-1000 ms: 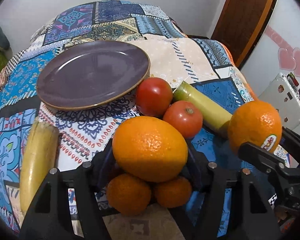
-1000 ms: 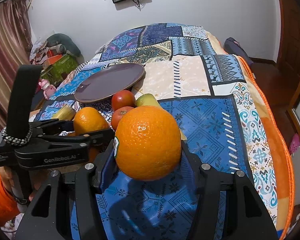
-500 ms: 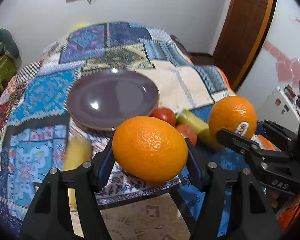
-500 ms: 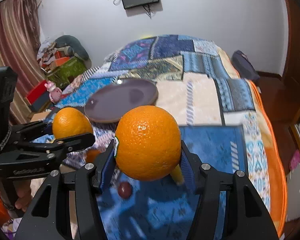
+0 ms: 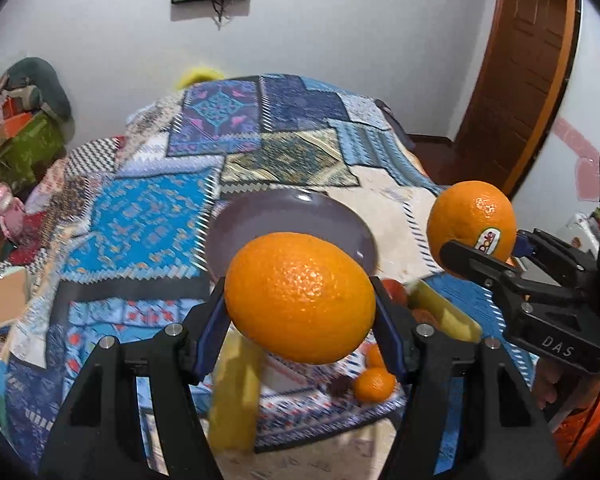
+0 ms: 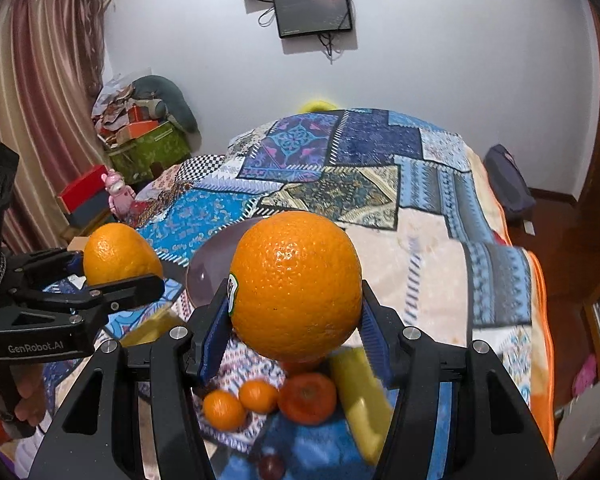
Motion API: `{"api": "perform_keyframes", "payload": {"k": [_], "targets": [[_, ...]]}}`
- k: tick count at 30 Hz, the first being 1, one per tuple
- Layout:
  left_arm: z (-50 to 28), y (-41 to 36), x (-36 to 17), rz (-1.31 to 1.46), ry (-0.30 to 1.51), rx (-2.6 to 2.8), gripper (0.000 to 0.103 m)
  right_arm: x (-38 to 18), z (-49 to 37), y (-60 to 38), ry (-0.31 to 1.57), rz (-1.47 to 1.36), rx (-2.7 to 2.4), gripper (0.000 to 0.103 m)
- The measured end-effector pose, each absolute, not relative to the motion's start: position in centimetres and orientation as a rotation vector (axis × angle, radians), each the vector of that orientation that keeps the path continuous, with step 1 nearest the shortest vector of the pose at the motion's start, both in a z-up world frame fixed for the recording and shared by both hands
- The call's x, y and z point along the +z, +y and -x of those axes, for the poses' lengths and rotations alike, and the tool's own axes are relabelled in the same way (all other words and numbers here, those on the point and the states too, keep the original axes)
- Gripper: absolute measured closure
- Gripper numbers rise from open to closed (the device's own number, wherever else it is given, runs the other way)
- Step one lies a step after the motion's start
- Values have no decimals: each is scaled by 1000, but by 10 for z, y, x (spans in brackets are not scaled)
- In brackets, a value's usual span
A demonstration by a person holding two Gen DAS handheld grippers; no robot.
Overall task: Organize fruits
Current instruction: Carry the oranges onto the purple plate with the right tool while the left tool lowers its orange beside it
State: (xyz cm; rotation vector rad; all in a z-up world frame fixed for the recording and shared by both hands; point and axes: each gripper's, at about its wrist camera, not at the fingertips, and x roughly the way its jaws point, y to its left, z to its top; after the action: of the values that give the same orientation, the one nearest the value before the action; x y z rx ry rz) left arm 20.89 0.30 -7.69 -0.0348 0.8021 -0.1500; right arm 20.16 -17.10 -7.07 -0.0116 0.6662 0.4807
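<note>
Left wrist view — left gripper (image 5: 300, 312) clamps an orange (image 5: 300, 296) between its jaws; right gripper (image 6: 296, 320) grips a stickered orange (image 6: 296, 284).

"GenRobot.AI" on the left gripper (image 6: 48, 346), "DAS" on the right gripper (image 5: 556, 350), Dole sticker on its orange (image 5: 472, 220)

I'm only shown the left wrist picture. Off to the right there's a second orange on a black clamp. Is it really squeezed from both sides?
Observer: Yes. The right wrist view shows the right gripper with a blue pad pressed on each side of the stickered orange.
Operator: What's below it? I only see a sliver of red.
Observer: A whole tomato, lying on the bedspread beside two small oranges.
Operator: Anything else in the room that I'm missing?
Observer: A striped curtain hangs at the far left.
</note>
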Motion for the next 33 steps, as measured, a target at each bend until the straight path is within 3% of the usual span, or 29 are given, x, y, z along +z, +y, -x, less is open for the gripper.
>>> {"api": "perform_keyframes", "payload": {"k": [19, 20, 22, 33], "targets": [[-275, 19, -100, 41, 851, -142, 38, -99, -260, -136, 729, 81, 495, 49], [-278, 19, -104, 37, 855, -142, 38, -104, -263, -135, 738, 84, 501, 50], [-284, 20, -111, 35, 866, -143, 38, -108, -266, -132, 726, 97, 524, 74], [-309, 32, -138, 62, 918, -128, 38, -111, -279, -111, 797, 161, 615, 69]]}}
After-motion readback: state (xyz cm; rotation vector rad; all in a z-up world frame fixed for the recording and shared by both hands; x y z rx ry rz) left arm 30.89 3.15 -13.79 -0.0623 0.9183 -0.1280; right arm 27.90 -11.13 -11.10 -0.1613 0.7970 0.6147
